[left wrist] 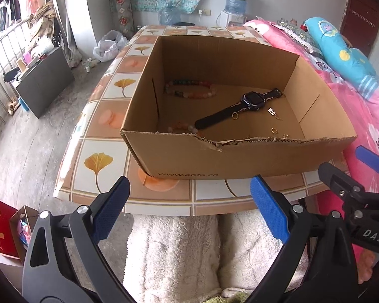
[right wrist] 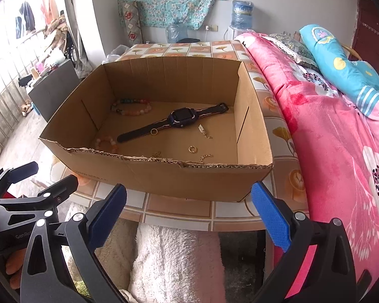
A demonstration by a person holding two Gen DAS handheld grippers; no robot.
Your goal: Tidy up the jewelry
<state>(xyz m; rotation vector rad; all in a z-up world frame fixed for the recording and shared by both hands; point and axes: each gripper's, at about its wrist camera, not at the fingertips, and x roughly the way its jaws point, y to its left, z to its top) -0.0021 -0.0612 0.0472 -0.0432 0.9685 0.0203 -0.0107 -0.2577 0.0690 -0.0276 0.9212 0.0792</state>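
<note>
A matt corrugated cardboard box (left wrist: 237, 156), its near rim torn rough, sits on a glossy tiled-print tablecloth (left wrist: 98, 161); inside, a black plastic watch (right wrist: 175, 121) lies among polished stone beads (right wrist: 132, 106) and shiny gold metal rings (right wrist: 192, 149), with fluffy white fleece (left wrist: 174, 252) near and plush pink bedding (right wrist: 328, 139) right

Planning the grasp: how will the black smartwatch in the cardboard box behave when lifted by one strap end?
The black smartwatch with its long strap lies flat in the brown cardboard box, so the strap probably flexes. Its chunky case would likely sag and swing. A small gold ring touching the strap may get dragged.
</note>
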